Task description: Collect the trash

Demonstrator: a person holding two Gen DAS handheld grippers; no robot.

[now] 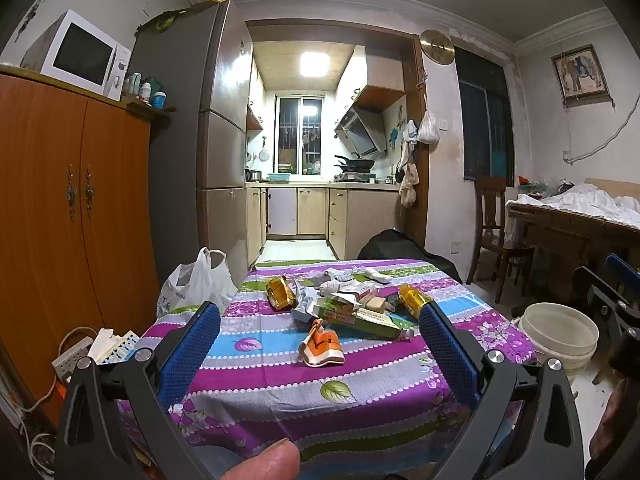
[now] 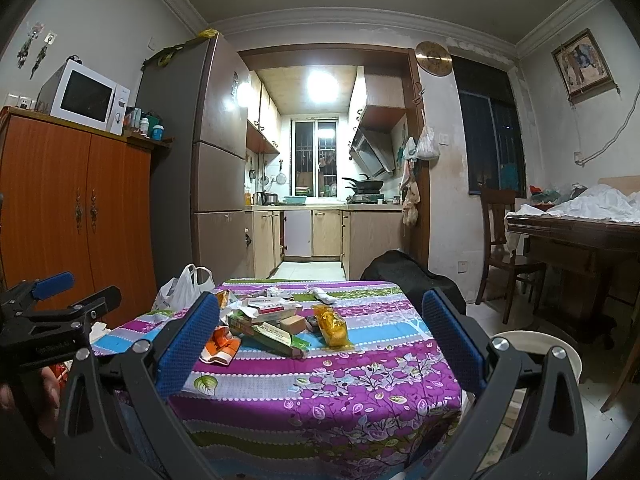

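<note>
Clearly nothing is picked up yet: the left hand-held gripper [image 1: 320,332] and the right hand-held gripper [image 2: 320,332] both hang with their blue pads spread wide and nothing between them, short of the near edge of the table [image 1: 280,392].

All the trash sits in one loose heap toward the far half of the table's striped floral cloth. Nearest the edge lies a crumpled orange wrapper [image 1: 322,346], apart from the rest. Behind it rests a long green carton [image 1: 366,322], with a small tan box [image 1: 375,305] on the heap beyond. A yellow plastic packet [image 1: 414,298] lies right of the carton, a gold foil wrapper [image 1: 280,294] to its left, and crumpled white paper [image 1: 372,274] behind it.

Everything looks light. The wrappers are probably soft and slick, so pinch a bunched fold rather than a flat face. The carton seems stiff but crushable; grip it across its narrow width near the middle. A white plastic bag [image 1: 196,284] left of the table or a white bucket [image 1: 560,330] to the right could receive it.
</note>
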